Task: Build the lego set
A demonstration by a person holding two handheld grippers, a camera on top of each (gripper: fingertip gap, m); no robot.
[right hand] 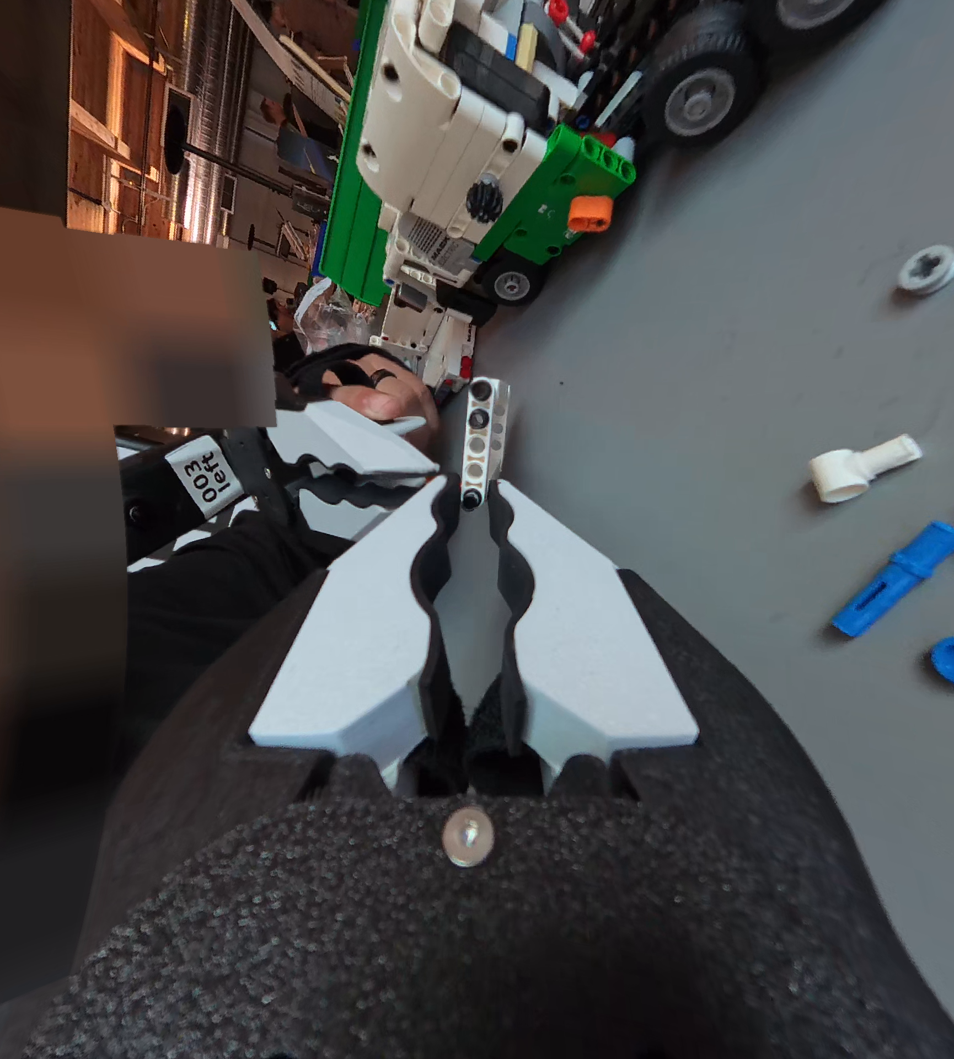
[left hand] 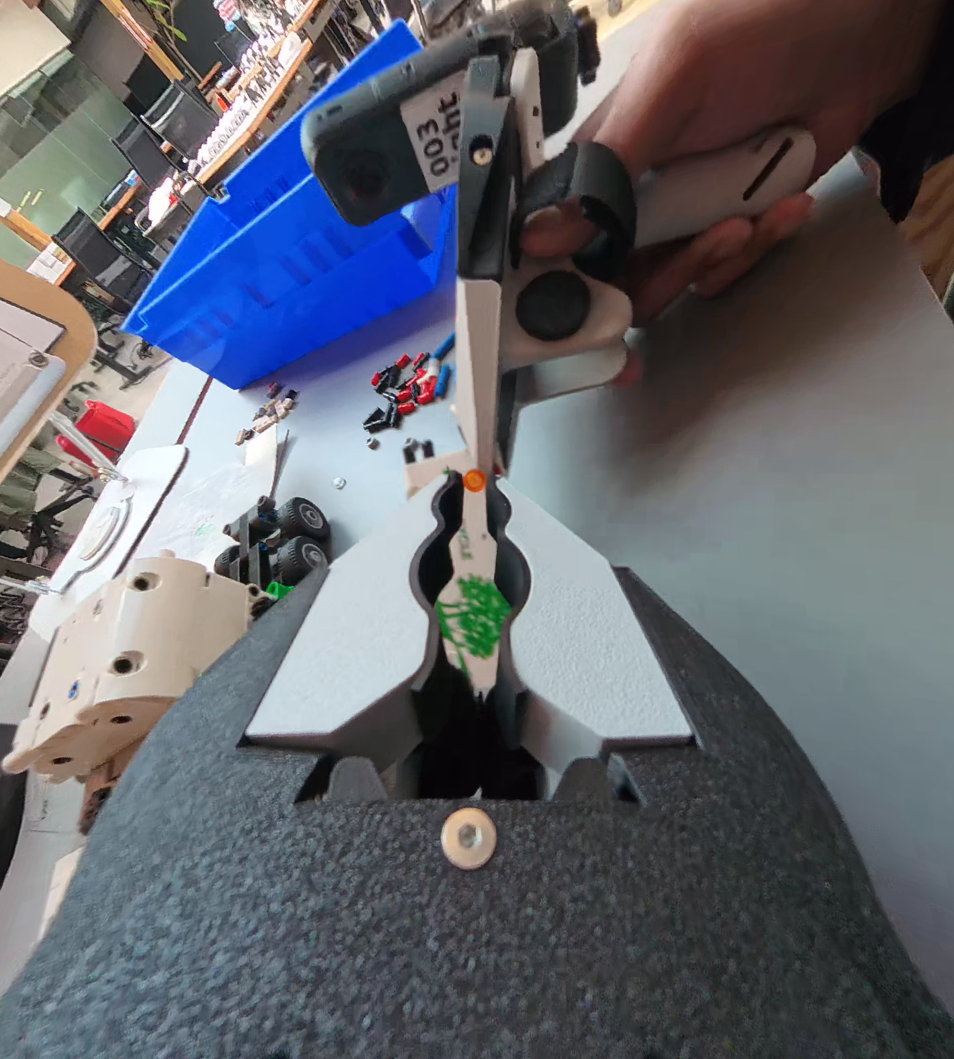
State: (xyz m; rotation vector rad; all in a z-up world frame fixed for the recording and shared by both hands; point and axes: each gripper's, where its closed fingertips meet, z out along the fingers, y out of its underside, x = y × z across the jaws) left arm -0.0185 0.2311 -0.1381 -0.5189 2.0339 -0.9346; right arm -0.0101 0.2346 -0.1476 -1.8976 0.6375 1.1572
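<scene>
between right tongs [right hand: 473, 487], white holed beam [right hand: 481, 441], pads pressing

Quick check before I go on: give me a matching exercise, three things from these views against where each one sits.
Things:
1. blue bin
2. white beam with holes
3. orange block

Places:
A. on the green side of the toy truck
B. one end at the fingertips of the right gripper
C. behind the pile of small red and black parts

Pairs: 1-C, 2-B, 3-A
</scene>
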